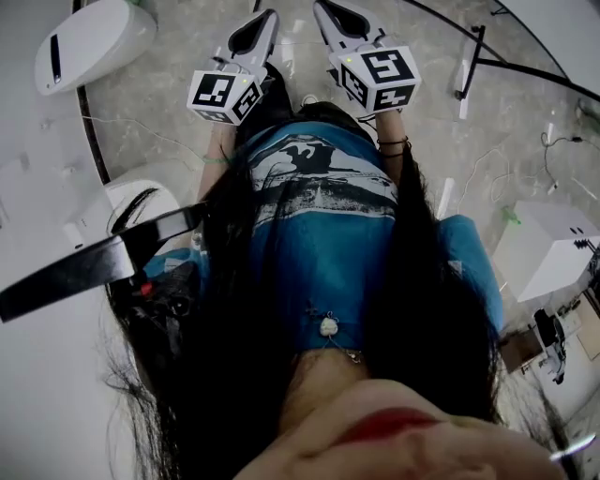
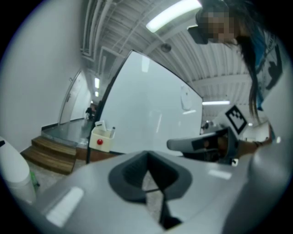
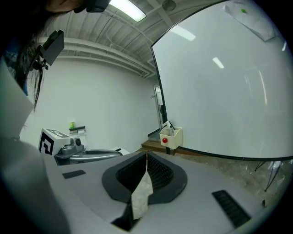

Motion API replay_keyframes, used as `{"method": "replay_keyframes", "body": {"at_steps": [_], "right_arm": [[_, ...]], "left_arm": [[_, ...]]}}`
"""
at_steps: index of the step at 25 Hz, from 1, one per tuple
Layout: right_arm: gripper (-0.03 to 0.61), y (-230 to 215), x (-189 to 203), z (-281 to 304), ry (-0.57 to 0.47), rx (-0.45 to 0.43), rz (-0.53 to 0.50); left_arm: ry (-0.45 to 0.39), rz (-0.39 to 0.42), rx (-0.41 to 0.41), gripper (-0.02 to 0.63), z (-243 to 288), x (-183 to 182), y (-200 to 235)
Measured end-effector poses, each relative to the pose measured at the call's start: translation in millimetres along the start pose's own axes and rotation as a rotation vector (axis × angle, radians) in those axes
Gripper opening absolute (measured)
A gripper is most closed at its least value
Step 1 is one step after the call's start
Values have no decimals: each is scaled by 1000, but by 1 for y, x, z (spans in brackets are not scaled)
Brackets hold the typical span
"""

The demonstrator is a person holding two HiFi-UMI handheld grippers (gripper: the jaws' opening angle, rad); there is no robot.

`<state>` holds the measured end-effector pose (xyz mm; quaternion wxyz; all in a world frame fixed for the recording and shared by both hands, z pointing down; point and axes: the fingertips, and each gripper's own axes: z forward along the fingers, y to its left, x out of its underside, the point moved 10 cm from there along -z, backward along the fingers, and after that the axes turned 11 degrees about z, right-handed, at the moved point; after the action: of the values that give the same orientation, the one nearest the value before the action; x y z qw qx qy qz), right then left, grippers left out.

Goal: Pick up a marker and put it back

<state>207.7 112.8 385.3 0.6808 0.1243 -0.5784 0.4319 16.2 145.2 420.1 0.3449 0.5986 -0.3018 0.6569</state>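
Both clenched, empty: left gripper [image 2: 147, 156], right gripper [image 3: 146, 156]. Marker [image 3: 168, 125] stands in cream holder [image 3: 173, 137] at lower edge of whiteboard [image 3: 219, 91], well apart. Advice: open right jaws early, square up on barrel before closing.

The left gripper [image 1: 269, 17] and the right gripper [image 1: 324, 9] sit side by side, out in front of the person and above the floor [image 1: 169, 103]. Ahead of them stands a big board [image 3: 219, 91] — a small box [image 3: 171, 136] hangs at its bottom left corner. Steps [image 2: 50, 153] lie to the left of the box. On the floor, off to the person's right, sits a case [image 1: 553, 244]
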Motion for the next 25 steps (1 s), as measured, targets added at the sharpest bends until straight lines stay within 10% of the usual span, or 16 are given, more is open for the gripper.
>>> {"method": "replay_keyframes", "body": {"at_steps": [25], "right_arm": [[14, 84, 79, -59, 62, -111, 128]], "left_arm": [[81, 3, -122, 2, -142, 19, -72]]}}
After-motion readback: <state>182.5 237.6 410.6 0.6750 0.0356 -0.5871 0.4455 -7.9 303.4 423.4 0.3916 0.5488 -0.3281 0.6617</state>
